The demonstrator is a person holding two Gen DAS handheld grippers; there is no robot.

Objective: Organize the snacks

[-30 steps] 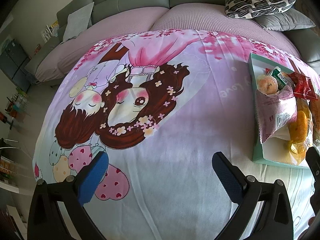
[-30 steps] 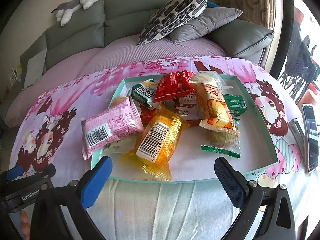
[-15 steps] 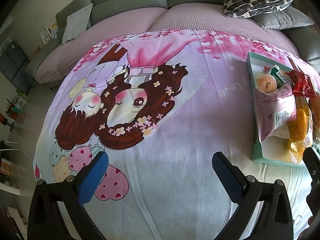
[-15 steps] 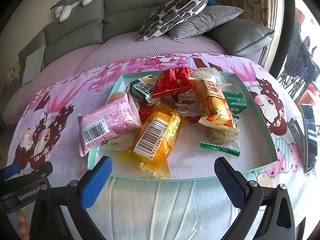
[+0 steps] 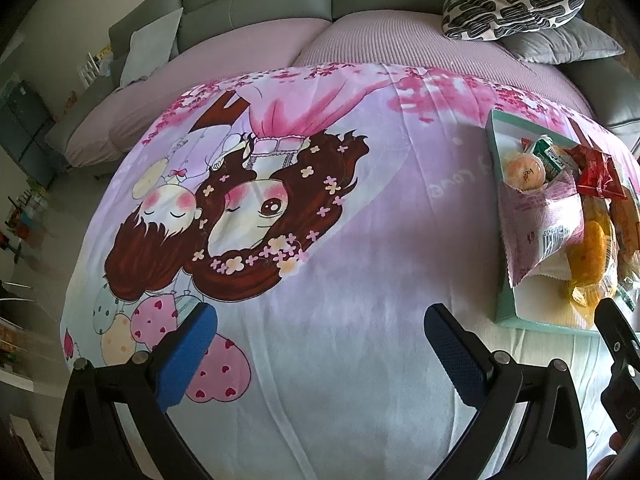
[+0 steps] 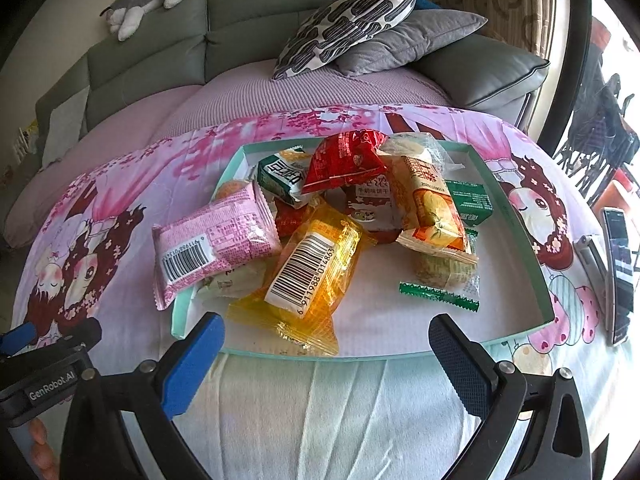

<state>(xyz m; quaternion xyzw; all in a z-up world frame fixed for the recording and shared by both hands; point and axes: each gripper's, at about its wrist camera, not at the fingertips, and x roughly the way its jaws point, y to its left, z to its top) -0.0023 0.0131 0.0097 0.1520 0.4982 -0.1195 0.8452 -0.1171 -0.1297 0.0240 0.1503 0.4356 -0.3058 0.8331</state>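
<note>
Pink cartoon-print cloth (image 6: 360,408), teal-rimmed tray (image 6: 520,216), yellow (image 6: 316,276) and pink (image 6: 216,240) packets.

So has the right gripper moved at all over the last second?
Yes. The right gripper has edged forward toward the tray: the tray's near rim and the yellow packet sit lower in its view, nearer the open fingers.

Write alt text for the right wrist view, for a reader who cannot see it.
A shallow mint-green cardboard tray on a pink cartoon-print cloth holds a heap of wrapped snacks, with a pink barcoded packet overhanging its left rim and a yellow barcoded packet near the front. The right gripper is open before the tray, empty; a grey sofa stands behind.
</note>
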